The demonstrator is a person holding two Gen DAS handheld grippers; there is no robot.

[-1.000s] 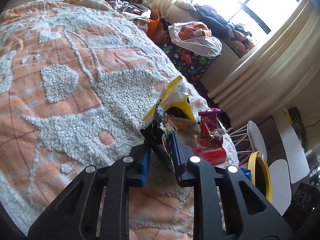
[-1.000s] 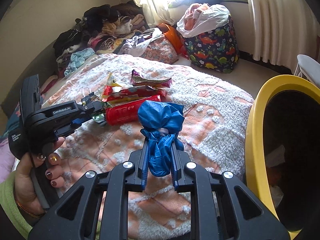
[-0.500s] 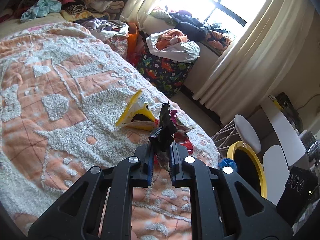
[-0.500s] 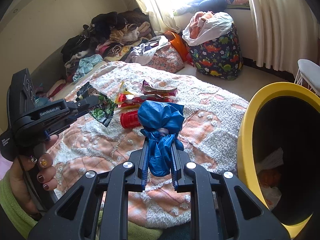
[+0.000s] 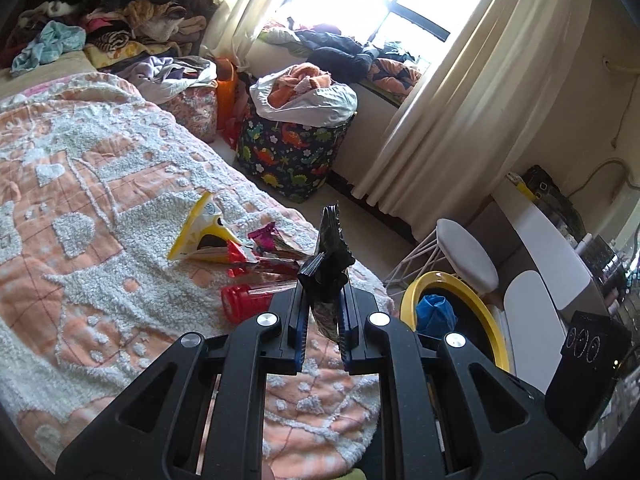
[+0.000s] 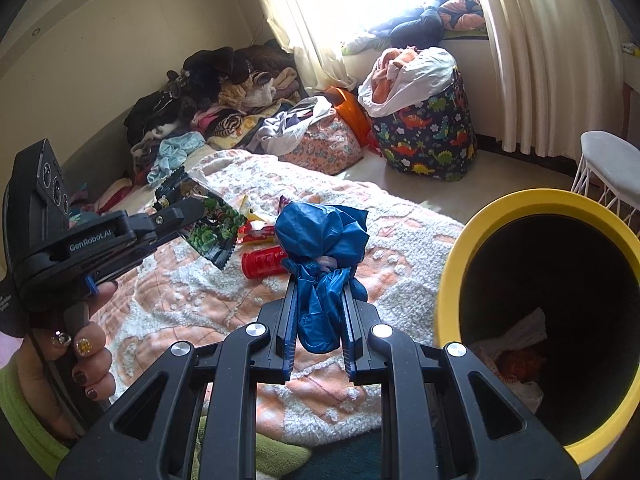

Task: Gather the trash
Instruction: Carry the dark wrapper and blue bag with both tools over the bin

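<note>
My left gripper is shut on a dark snack wrapper with green print, held above the bed; it also shows in the right wrist view. My right gripper is shut on a crumpled blue plastic bag, held beside the yellow-rimmed bin. The bin holds crumpled trash at its bottom. On the bedspread lie a red can, a yellow wrapper and red and purple wrappers.
The orange and white bedspread covers the bed. A dinosaur-print laundry basket stands by the curtains. Clothes are piled at the bed's far end. A white stool and a white table stand behind the bin.
My left gripper has lifted the dark wrapper off the bed and swung toward the bin. My right gripper has moved nearer the bin with the blue bag.
</note>
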